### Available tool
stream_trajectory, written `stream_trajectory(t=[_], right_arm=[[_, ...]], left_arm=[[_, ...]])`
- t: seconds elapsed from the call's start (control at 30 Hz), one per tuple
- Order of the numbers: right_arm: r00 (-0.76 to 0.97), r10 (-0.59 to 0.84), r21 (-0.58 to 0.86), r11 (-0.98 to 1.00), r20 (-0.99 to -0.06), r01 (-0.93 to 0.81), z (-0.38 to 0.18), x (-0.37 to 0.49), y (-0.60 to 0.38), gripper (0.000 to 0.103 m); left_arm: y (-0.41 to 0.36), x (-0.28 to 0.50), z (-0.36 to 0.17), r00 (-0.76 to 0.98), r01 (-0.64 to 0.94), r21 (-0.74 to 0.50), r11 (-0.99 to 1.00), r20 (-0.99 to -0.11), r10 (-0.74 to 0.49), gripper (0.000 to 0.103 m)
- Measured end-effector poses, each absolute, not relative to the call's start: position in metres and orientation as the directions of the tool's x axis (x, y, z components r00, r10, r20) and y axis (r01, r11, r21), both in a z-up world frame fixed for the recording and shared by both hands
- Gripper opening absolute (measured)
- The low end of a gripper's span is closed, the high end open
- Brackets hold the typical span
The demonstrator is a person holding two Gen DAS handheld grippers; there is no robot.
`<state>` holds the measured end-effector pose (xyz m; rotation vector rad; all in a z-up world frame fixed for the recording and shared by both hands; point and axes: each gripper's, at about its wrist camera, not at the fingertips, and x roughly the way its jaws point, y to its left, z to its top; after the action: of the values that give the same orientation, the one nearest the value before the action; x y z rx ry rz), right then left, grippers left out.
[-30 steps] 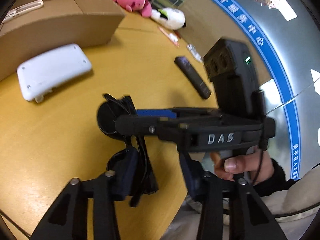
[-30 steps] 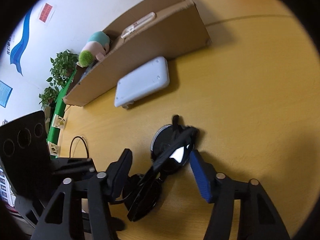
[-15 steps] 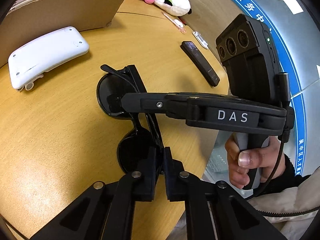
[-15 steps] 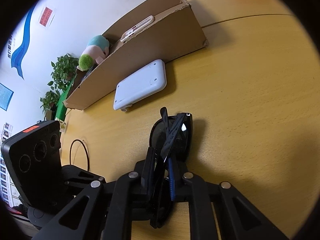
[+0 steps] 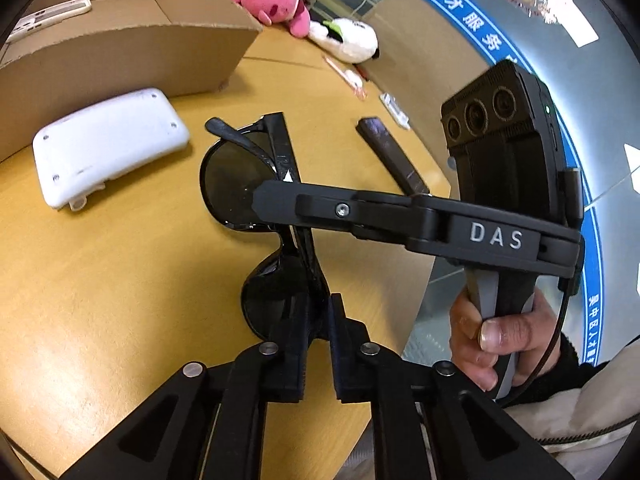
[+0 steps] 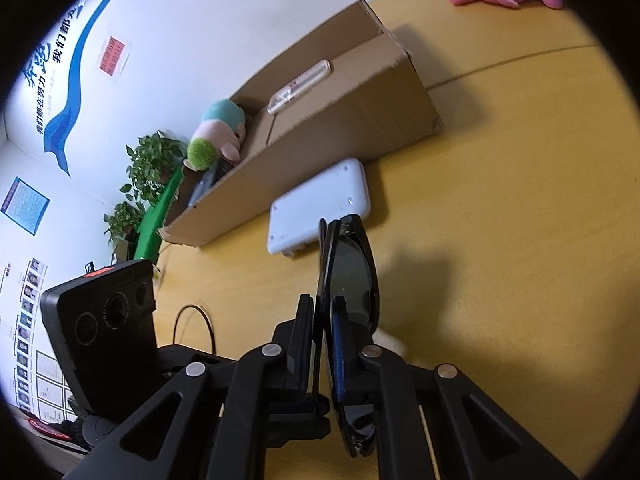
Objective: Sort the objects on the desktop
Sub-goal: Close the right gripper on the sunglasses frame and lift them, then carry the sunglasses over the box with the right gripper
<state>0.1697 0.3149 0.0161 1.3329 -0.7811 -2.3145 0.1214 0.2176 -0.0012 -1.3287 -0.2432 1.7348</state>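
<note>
Both grippers are on the folded black sunglasses [image 5: 256, 176], which run lengthwise straight away from both sets of fingers, toward the cardboard box [image 5: 120, 40].

Left gripper [image 5: 318, 320]: fingers nearly pressed together, pinching the near lens end of the sunglasses. Right gripper [image 6: 322, 320]: fingers likewise narrowed to a slit, clamped on the frame edge; in the left view it crosses over the middle of the sunglasses from the right side. Right hand [image 5: 500, 336] wraps the handle, off the surface edge.

Sunglasses look lifted clear of the yellow wood surface [image 6: 520, 200] — a shadow falls beyond them in the right view — but I can't confirm the gap.

Between the sunglasses and the box: white flat device [image 6: 320, 208], underside up, just beside the box wall. Right of the sunglasses: dark slim remote [image 5: 392, 156], lying apart.

Box is open-topped, already holds a white remote [image 6: 300, 86] and a teal-pink plush [image 6: 218, 132]. Beyond the box: pink plush [image 5: 276, 4] and white plush [image 5: 346, 38].

Judgement: the carry goes forward over the white device into the box; either arm is equally near.
</note>
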Motion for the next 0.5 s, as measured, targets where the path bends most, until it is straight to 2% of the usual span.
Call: stream_trajectory(t=[0.5], right_arm=[[-0.51,-0.609,0.677,-0.733,-0.608,0.069,0.036,0.158,0.305,0.008]], left_arm=[[0.2,0.106,0.013,-0.091,-0.521,-0.658,-0.544,-0.59,0.802,0.012]])
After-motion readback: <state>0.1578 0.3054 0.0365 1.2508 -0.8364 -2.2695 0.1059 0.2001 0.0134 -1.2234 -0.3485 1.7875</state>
